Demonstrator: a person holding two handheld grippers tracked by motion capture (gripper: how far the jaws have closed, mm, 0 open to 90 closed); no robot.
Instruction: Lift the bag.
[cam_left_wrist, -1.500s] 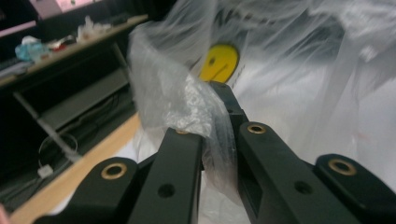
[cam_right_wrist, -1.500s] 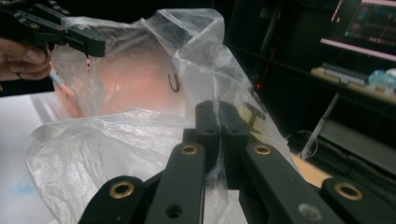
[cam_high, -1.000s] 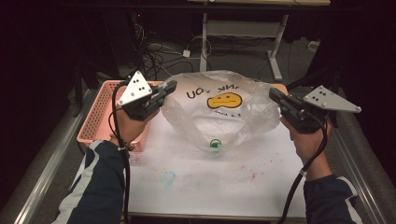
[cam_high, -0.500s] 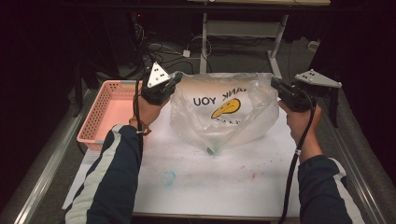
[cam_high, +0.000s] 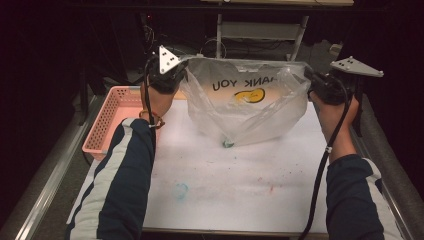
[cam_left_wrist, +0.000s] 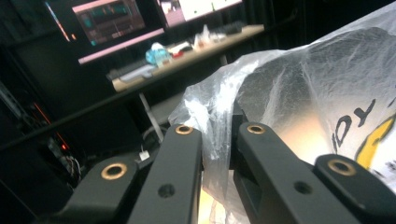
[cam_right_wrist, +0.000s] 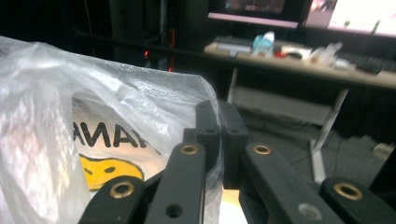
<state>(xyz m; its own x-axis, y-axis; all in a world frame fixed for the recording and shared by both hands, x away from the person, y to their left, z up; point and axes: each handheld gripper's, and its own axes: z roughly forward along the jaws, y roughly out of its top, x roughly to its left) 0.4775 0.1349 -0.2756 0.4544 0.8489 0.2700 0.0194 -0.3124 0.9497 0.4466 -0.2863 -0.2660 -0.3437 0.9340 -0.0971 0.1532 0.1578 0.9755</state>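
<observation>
A clear plastic bag printed "THANK YOU" with a yellow smiley hangs stretched between both grippers above the white table. My left gripper is shut on the bag's upper left corner; in the left gripper view the crumpled film sits pinched between the black jaws. My right gripper is shut on the upper right corner, where the bag's edge is clamped between its jaws. A small green object lies at the bag's lowest point, near the table surface.
A pink mesh basket stands at the table's left edge. Metal rails run along both sides of the table. Beyond the far edge stands a desk frame with cables; monitors and a cluttered desk show behind.
Both grippers have risen and moved away from me, lifting the bag and pulling it taut between them. The bag's bottom now hangs to a point instead of resting slumped on the table.
</observation>
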